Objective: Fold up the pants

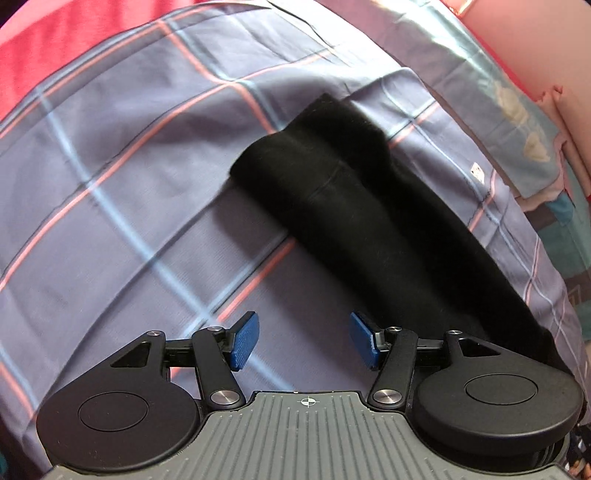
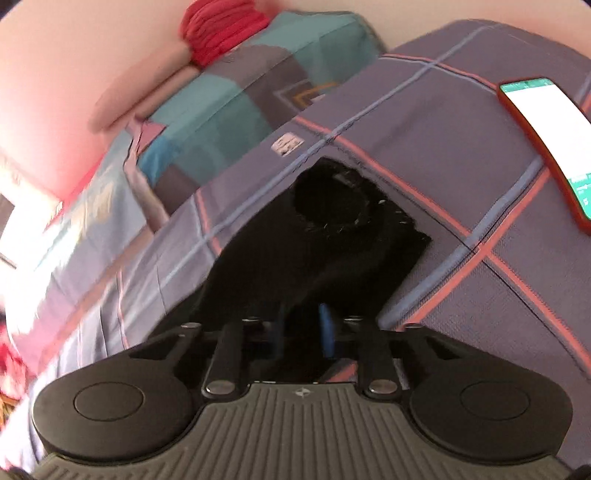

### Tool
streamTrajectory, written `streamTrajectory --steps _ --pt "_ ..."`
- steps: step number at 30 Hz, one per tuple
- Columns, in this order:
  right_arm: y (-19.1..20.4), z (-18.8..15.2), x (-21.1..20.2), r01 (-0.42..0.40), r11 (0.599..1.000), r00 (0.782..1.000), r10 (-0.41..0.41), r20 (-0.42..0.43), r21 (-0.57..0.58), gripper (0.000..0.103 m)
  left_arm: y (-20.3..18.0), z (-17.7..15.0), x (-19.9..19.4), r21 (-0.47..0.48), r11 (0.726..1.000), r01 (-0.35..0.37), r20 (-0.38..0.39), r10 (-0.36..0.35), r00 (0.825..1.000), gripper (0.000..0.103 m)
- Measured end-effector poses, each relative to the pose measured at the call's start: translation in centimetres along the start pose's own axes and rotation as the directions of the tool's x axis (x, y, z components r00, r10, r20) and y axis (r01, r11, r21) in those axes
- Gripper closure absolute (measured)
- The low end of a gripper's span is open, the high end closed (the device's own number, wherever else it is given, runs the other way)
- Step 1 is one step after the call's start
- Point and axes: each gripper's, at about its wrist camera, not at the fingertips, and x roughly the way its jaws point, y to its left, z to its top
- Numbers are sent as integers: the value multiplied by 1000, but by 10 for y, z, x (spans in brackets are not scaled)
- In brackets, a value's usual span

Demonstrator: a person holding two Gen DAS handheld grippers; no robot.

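Note:
Black pants [image 1: 369, 214] lie on a purple plaid bedsheet [image 1: 122, 177], stretched from the middle to the lower right in the left wrist view. My left gripper [image 1: 303, 339] is open and empty, just left of the pants' near end. In the right wrist view the pants [image 2: 295, 251] run up to their waistband opening. My right gripper [image 2: 303, 332] is shut on the pants' near edge, with black cloth pinched between its blue pads [image 2: 327, 328].
A phone [image 2: 546, 140] in a red case, screen lit, lies on the sheet at the right. A patchwork pillow [image 2: 240, 96] and red cloth [image 2: 221, 29] sit at the bed's far side, against a pink wall [image 2: 74, 74].

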Motion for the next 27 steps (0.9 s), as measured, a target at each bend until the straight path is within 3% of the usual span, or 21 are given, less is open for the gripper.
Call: streamTrajectory --steps 4,6,9,10,12,13,15,17,19,20,23,26,27 --pt "1 -1 -33 -59 998 994 62 89 -34 97 6 -14 -8 10 1000 -8 12 8 1000 0" --pt "-7 -6 -45 -33 999 993 33 111 -1 97 7 -15 -2 9 1000 0 1 0 1000 0" --pt "-20 -14 -29 80 997 997 -80 -2 -6 95 5 -10 18 11 999 43 -43 -42 998 0" --pt "-19 -18 -33 109 994 994 -109 13 -3 89 4 -8 22 19 999 49 -53 -48 997 0" --pt "3 -28 -50 184 981 977 -175 121 -64 82 0 -2 25 45 995 85 -47 -83 995 0" --pt "19 -35 -55 187 975 974 -168 152 -123 77 -2 -1 25 65 993 99 -41 -97 994 0" --pt "66 -59 -56 93 949 989 -54 135 -302 65 -3 1 27 108 989 102 -38 -98 994 0" --pt "124 -94 -50 -35 861 996 72 53 -507 58 -1 2 30 147 984 97 -40 -92 995 0" --pt "191 -139 -43 -194 710 977 200 -70 -677 47 4 1 30 186 979 81 -29 -77 997 0" --pt "222 -160 -39 -272 628 957 259 -134 -729 41 8 0 29 197 977 78 -22 -76 997 0" --pt "313 -229 -24 -464 377 871 361 -334 -802 40 24 -3 22 218 973 77 -9 -77 997 0" --pt "389 -287 -6 -538 198 813 378 -442 -819 38 40 -7 13 226 970 90 -7 -91 996 0" --pt "409 -305 -2 -541 153 805 380 -456 -827 37 45 -9 11 230 969 91 -3 -93 996 0"
